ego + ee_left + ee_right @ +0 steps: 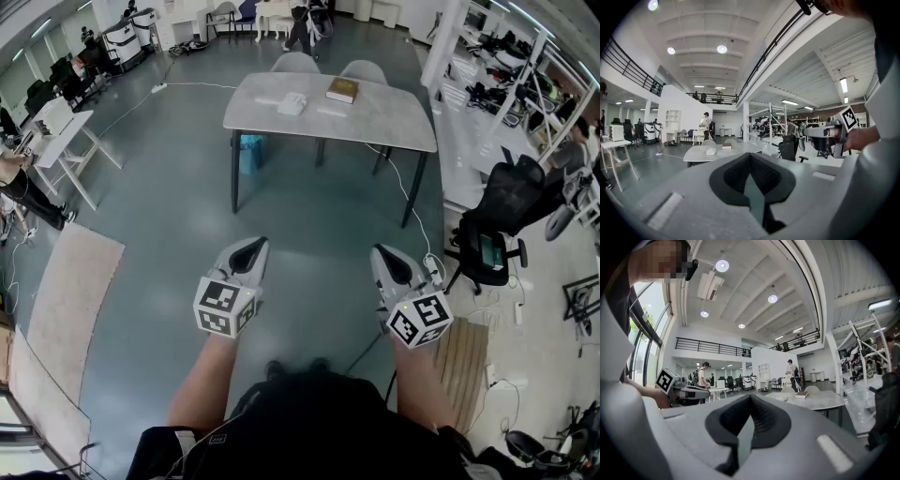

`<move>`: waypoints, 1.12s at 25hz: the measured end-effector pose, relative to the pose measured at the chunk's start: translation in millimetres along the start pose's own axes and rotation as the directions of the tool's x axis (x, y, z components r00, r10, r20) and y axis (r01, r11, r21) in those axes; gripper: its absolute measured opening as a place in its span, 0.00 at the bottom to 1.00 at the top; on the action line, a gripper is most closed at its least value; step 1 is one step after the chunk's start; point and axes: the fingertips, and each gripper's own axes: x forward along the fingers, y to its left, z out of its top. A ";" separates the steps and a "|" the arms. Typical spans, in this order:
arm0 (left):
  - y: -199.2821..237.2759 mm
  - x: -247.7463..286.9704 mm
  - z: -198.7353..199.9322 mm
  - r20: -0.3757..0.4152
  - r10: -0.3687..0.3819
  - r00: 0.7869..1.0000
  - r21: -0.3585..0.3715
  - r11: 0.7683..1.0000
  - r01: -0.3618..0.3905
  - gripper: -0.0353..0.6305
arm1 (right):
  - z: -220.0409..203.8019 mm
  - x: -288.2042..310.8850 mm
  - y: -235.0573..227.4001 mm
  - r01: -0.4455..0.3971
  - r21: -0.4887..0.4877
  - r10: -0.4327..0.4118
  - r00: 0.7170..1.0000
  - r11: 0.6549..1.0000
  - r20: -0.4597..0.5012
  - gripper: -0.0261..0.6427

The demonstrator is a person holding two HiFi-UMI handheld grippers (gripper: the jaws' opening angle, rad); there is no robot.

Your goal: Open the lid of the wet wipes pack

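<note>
The wet wipes pack (292,103) is a small white packet lying on a grey table (375,122) across the room, beside a brown book (341,90). The left gripper view shows the wipes pack (711,151) far off on that table. The right gripper view shows the wipes pack (782,398) just as distant. My left gripper (253,244) and right gripper (382,251) are held side by side at waist height, well short of the table. Both point roughly level toward it, jaws shut and empty.
Two grey chairs (295,63) stand behind the table and a blue bin (250,153) sits under it. A black office chair (502,220) is at the right, a white desk (66,131) and a pale mat (70,291) at the left. Cables cross the floor. People stand far off.
</note>
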 end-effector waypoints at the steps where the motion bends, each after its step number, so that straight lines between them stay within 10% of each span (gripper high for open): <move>1: 0.8 1.8 0.2 -0.003 0.007 1.000 0.002 1.000 -0.007 0.06 | 1.2 1.0 -1.3 -0.002 -0.002 0.002 1.000 1.000 0.001 0.04; 20: -36.9 36.4 -27.6 -0.068 0.094 0.993 -0.023 0.995 -0.096 0.06 | -54.8 -35.7 -49.3 -0.038 0.116 0.044 0.998 0.992 -0.051 0.04; 28: 10.0 97.3 -38.9 -0.061 0.056 0.997 -0.067 0.996 -0.060 0.06 | -64.0 26.2 -73.9 -0.038 0.131 0.052 0.993 0.991 -0.103 0.04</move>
